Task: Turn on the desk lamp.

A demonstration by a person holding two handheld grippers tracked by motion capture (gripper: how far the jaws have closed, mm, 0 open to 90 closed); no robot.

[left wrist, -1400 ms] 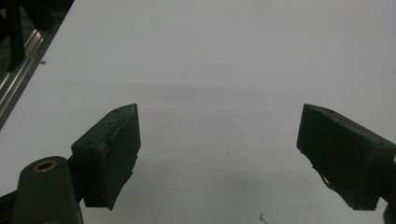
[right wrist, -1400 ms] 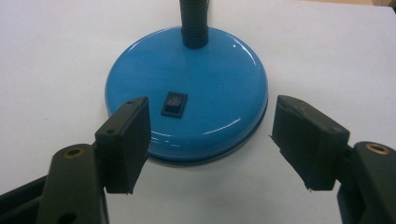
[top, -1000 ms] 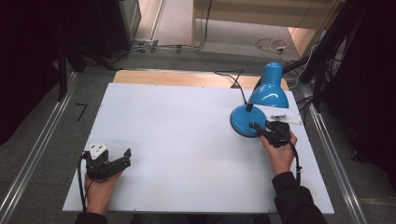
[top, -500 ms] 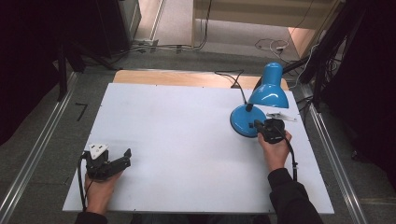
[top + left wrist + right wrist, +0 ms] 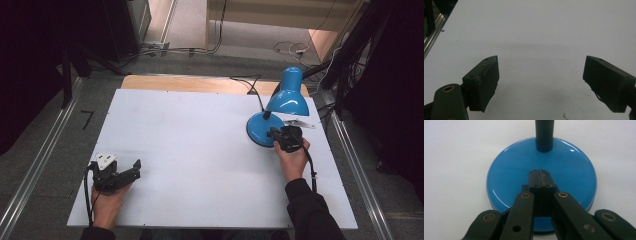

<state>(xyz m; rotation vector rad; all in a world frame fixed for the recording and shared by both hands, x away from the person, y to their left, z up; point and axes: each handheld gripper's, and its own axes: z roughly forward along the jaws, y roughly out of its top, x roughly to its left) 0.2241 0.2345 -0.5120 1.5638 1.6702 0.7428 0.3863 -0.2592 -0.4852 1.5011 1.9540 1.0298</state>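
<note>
White, matte tabletop (image 5: 200,150) carries a glossy blue round-based desk lamp (image 5: 263,131), over whose base the right gripper (image 5: 539,173) sits jaws closed, while the left gripper (image 5: 541,82) gapes empty.

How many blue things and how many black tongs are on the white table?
Blue lamp: 1
Black tongs: 2, the left tongs with jaws open over the bare table, the right tongs shut, tips over the lamp's round base
Total: 3
</note>
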